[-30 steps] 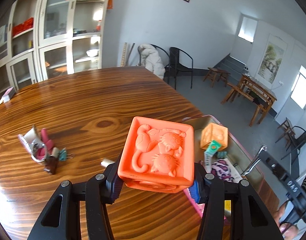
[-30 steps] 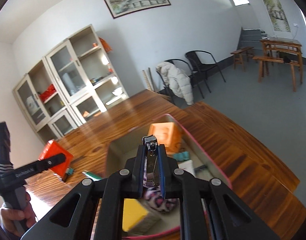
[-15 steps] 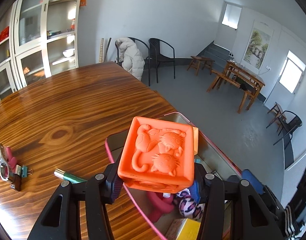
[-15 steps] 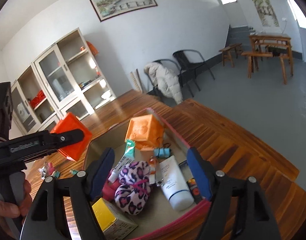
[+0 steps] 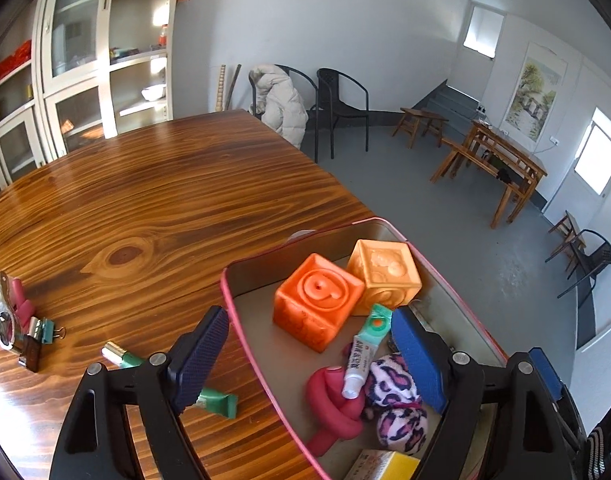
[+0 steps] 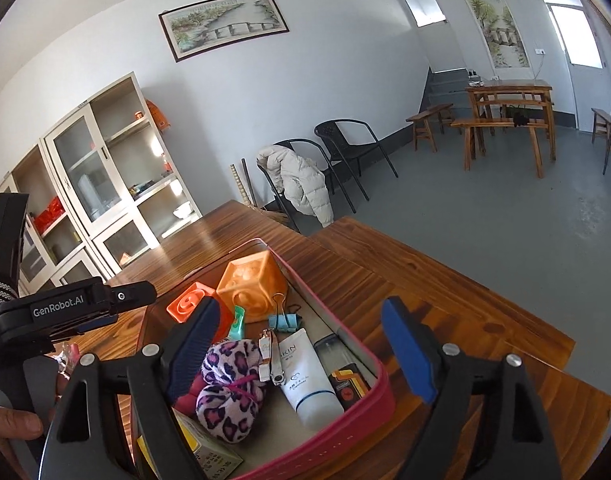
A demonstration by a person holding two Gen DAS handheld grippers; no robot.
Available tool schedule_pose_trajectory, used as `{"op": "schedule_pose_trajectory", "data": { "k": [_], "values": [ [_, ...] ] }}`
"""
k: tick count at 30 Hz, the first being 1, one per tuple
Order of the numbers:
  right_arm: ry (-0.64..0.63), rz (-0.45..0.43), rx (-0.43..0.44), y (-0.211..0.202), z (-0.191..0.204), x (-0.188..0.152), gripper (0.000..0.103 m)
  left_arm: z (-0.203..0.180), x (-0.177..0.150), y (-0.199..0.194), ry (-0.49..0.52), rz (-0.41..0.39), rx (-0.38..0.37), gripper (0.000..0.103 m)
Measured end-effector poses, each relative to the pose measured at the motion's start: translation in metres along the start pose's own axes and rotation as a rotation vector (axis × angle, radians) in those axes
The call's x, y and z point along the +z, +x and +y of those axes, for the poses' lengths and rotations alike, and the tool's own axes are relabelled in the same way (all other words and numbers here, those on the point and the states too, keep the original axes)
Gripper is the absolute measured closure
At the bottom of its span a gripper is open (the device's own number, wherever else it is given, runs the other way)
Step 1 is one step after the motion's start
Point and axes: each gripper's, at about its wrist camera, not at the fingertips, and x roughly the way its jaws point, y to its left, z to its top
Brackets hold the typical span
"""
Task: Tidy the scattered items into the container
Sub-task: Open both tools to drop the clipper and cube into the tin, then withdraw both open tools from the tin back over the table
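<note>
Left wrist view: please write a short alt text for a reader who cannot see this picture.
The left gripper, its jaws opening and empty, hangs over the pink-rimmed container, where a bright orange block sits beside a paler orange block, a small tube and a leopard-print pouch. On the wooden table, a green tube and some clips remain outside.

Glossy varnished wood table (image 5: 153, 200); plush leopard-print pouch (image 6: 229, 388); glossy plastic tube (image 6: 305, 380)

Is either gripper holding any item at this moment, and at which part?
Nothing is held. The left gripper and right gripper are both opening, empty, above the pink-rimmed container.
</note>
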Motion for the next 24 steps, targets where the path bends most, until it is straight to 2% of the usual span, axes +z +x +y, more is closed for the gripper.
{"op": "schedule_pose_trajectory", "data": {
  "k": [4,8,12,17,24],
  "values": [
    [-0.010,0.005,-0.008,0.001,0.002,-0.002,0.013,0.011,-0.005,-0.005,-0.023,0.001,0.019,0.018],
    [-0.017,-0.007,-0.022,0.001,0.003,-0.002,0.005,0.023,-0.011,-0.011,-0.035,-0.007,0.045,0.018],
    [-0.028,-0.015,-0.040,0.000,0.005,-0.002,0.003,0.042,-0.017,-0.020,-0.064,-0.008,0.059,0.018],
    [-0.044,-0.014,-0.061,0.003,0.008,-0.004,0.003,0.079,-0.029,-0.032,-0.113,-0.004,0.077,0.018],
    [-0.089,-0.021,-0.097,0.006,0.017,-0.007,0.003,0.152,-0.055,-0.055,-0.243,-0.018,0.157,0.018]
  ]
}}
